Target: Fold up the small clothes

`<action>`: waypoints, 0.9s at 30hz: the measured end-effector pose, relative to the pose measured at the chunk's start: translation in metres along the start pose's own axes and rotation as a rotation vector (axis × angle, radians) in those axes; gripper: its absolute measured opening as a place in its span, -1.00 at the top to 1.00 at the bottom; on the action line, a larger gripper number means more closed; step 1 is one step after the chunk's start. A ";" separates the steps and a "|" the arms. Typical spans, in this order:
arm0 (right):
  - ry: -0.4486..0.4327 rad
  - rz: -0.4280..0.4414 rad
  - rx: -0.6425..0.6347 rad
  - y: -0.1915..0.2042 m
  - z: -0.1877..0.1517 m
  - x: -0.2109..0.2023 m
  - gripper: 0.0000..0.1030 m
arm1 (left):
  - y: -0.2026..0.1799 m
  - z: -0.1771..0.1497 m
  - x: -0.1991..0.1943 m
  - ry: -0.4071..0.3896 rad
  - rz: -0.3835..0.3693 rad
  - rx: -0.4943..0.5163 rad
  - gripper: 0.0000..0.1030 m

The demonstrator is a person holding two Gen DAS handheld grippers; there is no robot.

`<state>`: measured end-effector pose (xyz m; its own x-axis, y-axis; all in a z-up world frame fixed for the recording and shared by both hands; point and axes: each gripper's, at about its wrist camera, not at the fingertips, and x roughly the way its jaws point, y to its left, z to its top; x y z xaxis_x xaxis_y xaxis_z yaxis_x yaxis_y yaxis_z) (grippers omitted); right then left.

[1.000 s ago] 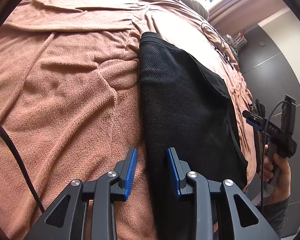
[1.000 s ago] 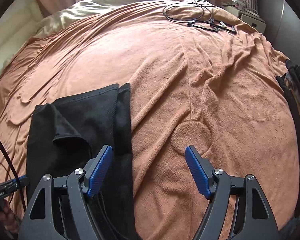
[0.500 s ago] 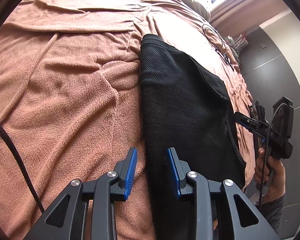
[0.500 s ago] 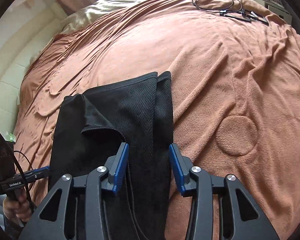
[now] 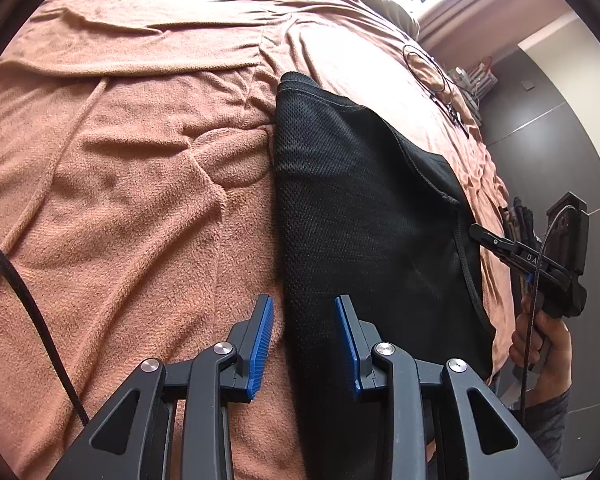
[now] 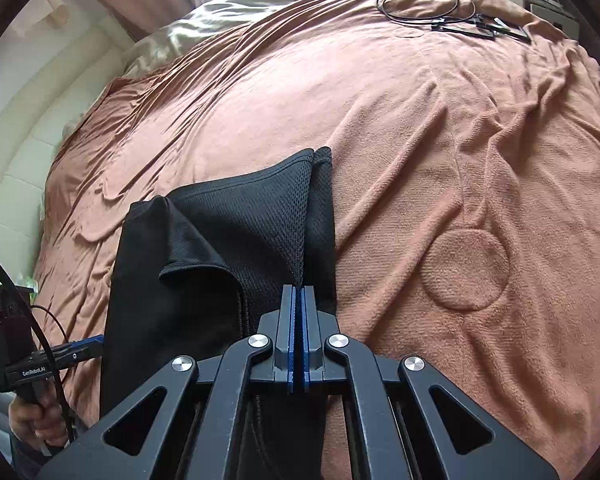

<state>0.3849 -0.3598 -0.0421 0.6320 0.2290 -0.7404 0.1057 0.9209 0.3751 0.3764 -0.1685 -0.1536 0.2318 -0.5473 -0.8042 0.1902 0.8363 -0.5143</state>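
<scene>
Black shorts (image 6: 220, 240) lie on the bed (image 6: 460, 140). Right gripper (image 6: 299, 296) is pinched tight on the shorts' edge. Left gripper (image 5: 304, 320) is half open, holding nothing. Lift slow & keep edges lined up.

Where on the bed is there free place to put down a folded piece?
Free: the blanket right of the black garment, up to the cables, and the stretch left of it toward the pillow. Crowded: the near edge, with both grippers at the garment.
</scene>
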 end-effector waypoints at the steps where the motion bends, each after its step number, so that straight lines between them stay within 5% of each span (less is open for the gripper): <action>1: -0.004 0.000 0.002 -0.001 -0.001 -0.002 1.00 | -0.001 0.000 0.000 0.001 0.001 0.002 0.35; 10: 0.006 -0.036 -0.001 0.001 -0.002 -0.005 1.00 | -0.006 0.004 0.006 0.007 0.001 0.012 0.35; 14: 0.023 -0.140 -0.061 0.017 0.002 -0.008 0.97 | -0.003 0.005 0.008 0.007 -0.006 0.000 0.35; 15: 0.026 -0.146 -0.081 0.022 0.003 -0.009 0.81 | -0.003 0.004 0.008 0.005 -0.008 0.000 0.35; 18: 0.042 -0.137 -0.151 0.042 0.002 -0.010 -0.58 | 0.000 0.002 0.008 0.002 -0.015 -0.005 0.35; 27: 0.105 -0.244 -0.312 0.080 0.002 0.024 -0.63 | 0.010 -0.002 0.007 0.001 -0.051 -0.025 0.37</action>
<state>0.4099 -0.2813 -0.0289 0.5333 0.0079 -0.8459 -0.0052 1.0000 0.0061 0.3781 -0.1640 -0.1644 0.2211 -0.5890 -0.7773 0.1783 0.8080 -0.5616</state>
